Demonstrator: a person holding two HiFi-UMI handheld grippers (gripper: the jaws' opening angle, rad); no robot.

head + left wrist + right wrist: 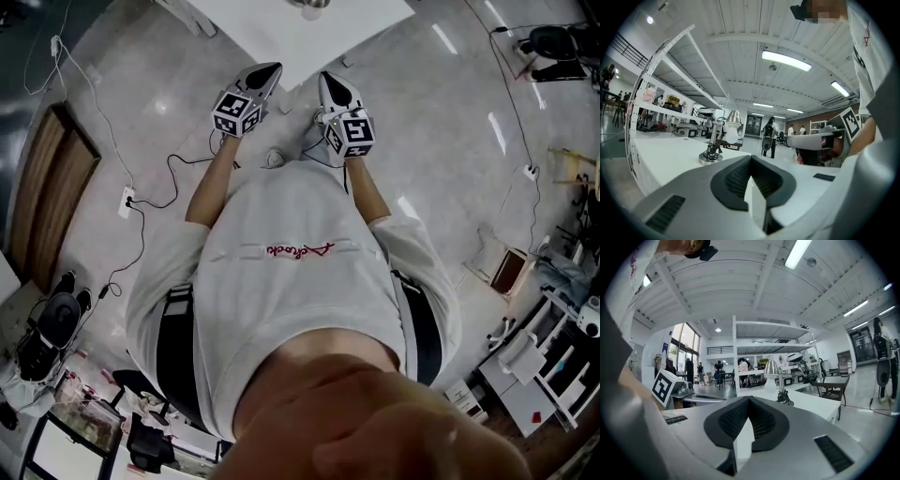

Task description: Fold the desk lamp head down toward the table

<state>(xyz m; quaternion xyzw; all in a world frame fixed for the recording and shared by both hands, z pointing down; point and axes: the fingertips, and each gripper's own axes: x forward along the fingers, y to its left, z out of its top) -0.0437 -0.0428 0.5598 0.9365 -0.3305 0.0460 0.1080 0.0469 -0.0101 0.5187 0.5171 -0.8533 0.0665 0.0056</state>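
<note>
Both arms reach out ahead of the body, forearms roughly parallel, with a gripper in each hand. In the head view the left gripper (271, 73) and the right gripper (327, 84) sit side by side, near each other but apart. Their marker cubes face up and their noses aim at the corner of the white tabletop (281, 37). Both are carried about level, the left dipping slightly.

Looking along the left one, the dark pads are pressed together with nothing between them. It's the same on the right: pads closed flat, nothing carried.

The desk lamp (714, 140) stands on the tabletop well ahead of both grippers, untouched. Its round base is flat on the white surface, the stem rises upright, and the silver lamp head (734, 119) is up high with a white bulb under it. From the right gripper's camera the lamp shows just right of centre.
</note>
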